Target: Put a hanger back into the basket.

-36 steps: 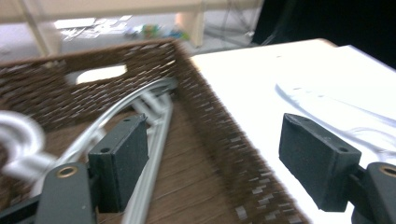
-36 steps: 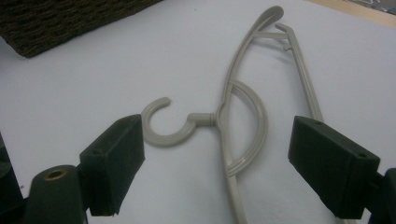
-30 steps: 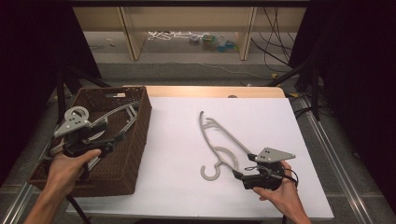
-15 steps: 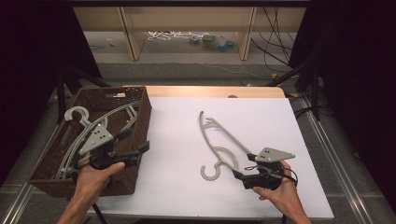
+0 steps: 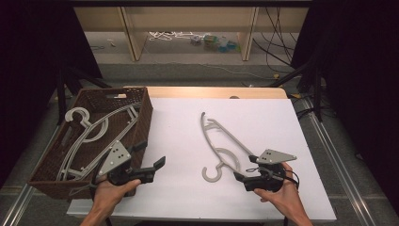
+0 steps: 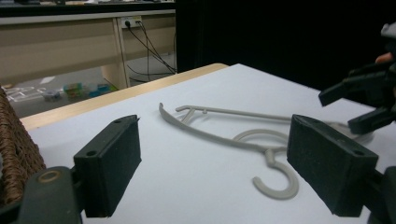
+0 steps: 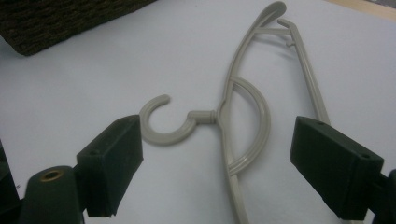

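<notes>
A: High view, entry one. Grey plastic hanger [image 5: 225, 146] lies flat on the white table sheet [image 5: 179, 141], right of centre, hook end toward the person. Right gripper [image 5: 242, 177] sits low at the near end of the hanger, just right of the hook; the hand [image 5: 282, 193] holds it from behind.

B: Jaw state, right?

A: Right gripper view: both black jaws stand wide apart, nothing clamped. The hanger's hook and curved neck lie on the sheet ahead of and between them, pads not touching it.

B: Left side?

A: Left gripper [image 5: 157, 165] is just past the right wall of the brown wicker basket [image 5: 143, 113], over the sheet, pointing across toward the hanger. Its jaws have just been opening and now stand wide with nothing between them. Left gripper view confirms: the hanger [image 6: 224, 135] lies well ahead, apart from the pads, with the right gripper [image 6: 359, 107] beyond at the edge of frame.

B: Basket contents?

A: More grey hangers [image 5: 89, 136] stacked inside, hooks at the far left corner.
</notes>
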`<action>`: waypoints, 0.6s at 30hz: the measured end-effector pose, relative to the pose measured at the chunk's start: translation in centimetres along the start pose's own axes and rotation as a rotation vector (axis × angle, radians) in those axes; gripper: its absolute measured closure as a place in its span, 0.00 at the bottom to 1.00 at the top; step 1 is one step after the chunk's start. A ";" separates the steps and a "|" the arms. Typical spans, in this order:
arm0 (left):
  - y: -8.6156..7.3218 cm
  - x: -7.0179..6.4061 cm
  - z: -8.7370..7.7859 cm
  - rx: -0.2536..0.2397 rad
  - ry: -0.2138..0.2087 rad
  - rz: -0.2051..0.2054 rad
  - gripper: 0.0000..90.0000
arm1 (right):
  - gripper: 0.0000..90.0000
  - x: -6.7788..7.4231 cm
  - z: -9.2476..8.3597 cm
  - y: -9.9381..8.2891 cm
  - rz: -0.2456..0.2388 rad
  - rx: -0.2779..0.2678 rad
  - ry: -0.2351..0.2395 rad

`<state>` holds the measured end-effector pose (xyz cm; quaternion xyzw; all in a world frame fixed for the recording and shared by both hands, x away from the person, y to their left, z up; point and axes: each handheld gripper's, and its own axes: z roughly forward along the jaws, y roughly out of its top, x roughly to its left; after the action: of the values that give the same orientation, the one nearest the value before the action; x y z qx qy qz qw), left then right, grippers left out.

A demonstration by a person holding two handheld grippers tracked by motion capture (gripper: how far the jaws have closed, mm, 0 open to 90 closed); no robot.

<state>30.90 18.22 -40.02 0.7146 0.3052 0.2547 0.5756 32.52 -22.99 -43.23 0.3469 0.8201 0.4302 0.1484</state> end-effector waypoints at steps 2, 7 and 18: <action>-0.6 -0.4 0.0 0.011 -0.010 -0.031 0.19 | 0.19 0.0 0.1 0.0 -0.013 0.004 -0.001; -2.1 -0.7 0.3 0.013 -0.004 -0.019 0.19 | 0.22 0.2 0.3 -0.1 -0.029 0.032 -0.002; -2.9 -1.3 -0.1 0.038 -0.024 -0.011 0.18 | 0.21 -0.1 1.0 -0.3 -0.092 0.106 -0.011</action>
<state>29.49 17.79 -42.85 0.7268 0.3070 0.2373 0.5667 33.05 -22.54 -44.04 0.3186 0.8560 0.3769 0.1539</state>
